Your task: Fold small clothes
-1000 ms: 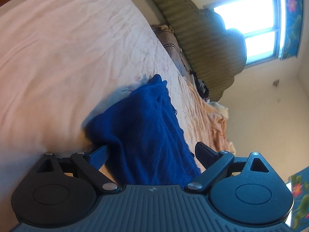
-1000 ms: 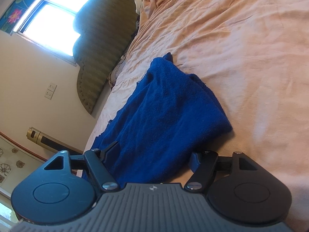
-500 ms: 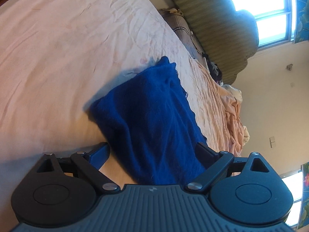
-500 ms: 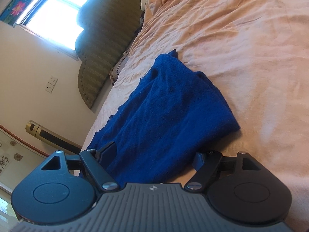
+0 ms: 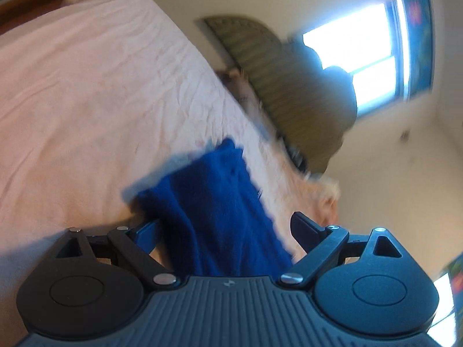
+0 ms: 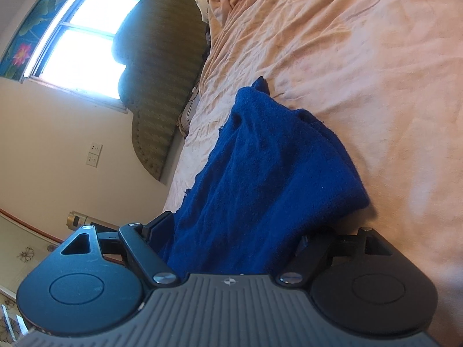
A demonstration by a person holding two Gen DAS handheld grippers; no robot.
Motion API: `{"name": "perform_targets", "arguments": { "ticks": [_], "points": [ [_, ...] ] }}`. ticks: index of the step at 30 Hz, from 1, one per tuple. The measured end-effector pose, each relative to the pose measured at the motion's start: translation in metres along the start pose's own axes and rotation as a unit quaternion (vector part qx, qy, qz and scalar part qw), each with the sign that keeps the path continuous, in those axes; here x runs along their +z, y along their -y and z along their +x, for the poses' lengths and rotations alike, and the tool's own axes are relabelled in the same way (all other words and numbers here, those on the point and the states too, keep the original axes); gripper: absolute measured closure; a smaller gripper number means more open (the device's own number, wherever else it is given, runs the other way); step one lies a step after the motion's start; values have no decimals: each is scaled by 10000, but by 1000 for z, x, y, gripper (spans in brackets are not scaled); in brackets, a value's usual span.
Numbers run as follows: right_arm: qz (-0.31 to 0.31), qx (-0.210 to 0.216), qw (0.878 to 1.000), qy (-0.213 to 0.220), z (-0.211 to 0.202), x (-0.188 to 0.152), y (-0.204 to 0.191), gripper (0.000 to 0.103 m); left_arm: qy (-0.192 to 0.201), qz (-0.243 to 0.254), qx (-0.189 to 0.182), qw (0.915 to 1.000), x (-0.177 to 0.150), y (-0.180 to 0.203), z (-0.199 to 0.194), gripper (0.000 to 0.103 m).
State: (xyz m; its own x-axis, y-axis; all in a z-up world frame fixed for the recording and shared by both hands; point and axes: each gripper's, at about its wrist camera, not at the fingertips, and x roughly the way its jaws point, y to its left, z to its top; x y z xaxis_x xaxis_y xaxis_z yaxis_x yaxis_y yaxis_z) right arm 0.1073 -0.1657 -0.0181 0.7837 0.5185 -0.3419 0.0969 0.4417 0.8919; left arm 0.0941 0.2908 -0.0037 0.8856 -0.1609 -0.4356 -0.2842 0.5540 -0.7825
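Nearest in the left wrist view, the left gripper (image 5: 225, 231) has its jaws spread wide, with a blue knit garment (image 5: 220, 208) running between them; neither jaw visibly presses the cloth, so no grip can be confirmed. In the right wrist view, the right gripper (image 6: 234, 237) is likewise wide apart around the near end of the same blue knit garment (image 6: 269, 179), and whether a finger touches it cannot be told.

The garment lies bunched and partly doubled over on the peach bedsheet (image 6: 361, 66), stretching away from both tools. It looks soft, light and limp, likely to sag and slide rather than hold a crease; a corner or hem at the near edge seems the best place to pinch.

Farther off are a padded headboard (image 6: 162, 66) and a bright window (image 6: 84, 43).

Compared with half a second ago, the left view is motion-blurred and swung around, showing more ceiling; the right view sits slightly closer, with the cloth rumpled higher.
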Motion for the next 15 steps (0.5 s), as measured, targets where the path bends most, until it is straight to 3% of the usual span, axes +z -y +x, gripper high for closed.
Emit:
{"name": "perform_targets", "arguments": {
  "ticks": [2,3,6,8,11,12,15],
  "points": [
    [-81,-12,10000,12,0,-1,-1,19,-292,179,-126,9993,-2,9,9,10],
    [-105,-20,9999,4,0,-2,-2,19,-259,192,-182,9993,-2,10,9,10],
    [-61,25,10000,1,-1,-1,0,20,473,-47,239,9986,2,2,0,11],
    [-83,15,10000,-2,0,-1,0,20,290,-70,457,9985,5,3,6,15],
    [-255,-60,9997,-35,0,-2,-2,18,-440,625,264,9967,-4,19,20,15],
    [-260,-65,9996,-23,0,-2,-3,18,-415,807,308,9954,-8,22,20,15],
    [-98,-98,9999,43,0,0,-2,21,-198,437,275,9985,-3,17,21,15]
  ]
}}
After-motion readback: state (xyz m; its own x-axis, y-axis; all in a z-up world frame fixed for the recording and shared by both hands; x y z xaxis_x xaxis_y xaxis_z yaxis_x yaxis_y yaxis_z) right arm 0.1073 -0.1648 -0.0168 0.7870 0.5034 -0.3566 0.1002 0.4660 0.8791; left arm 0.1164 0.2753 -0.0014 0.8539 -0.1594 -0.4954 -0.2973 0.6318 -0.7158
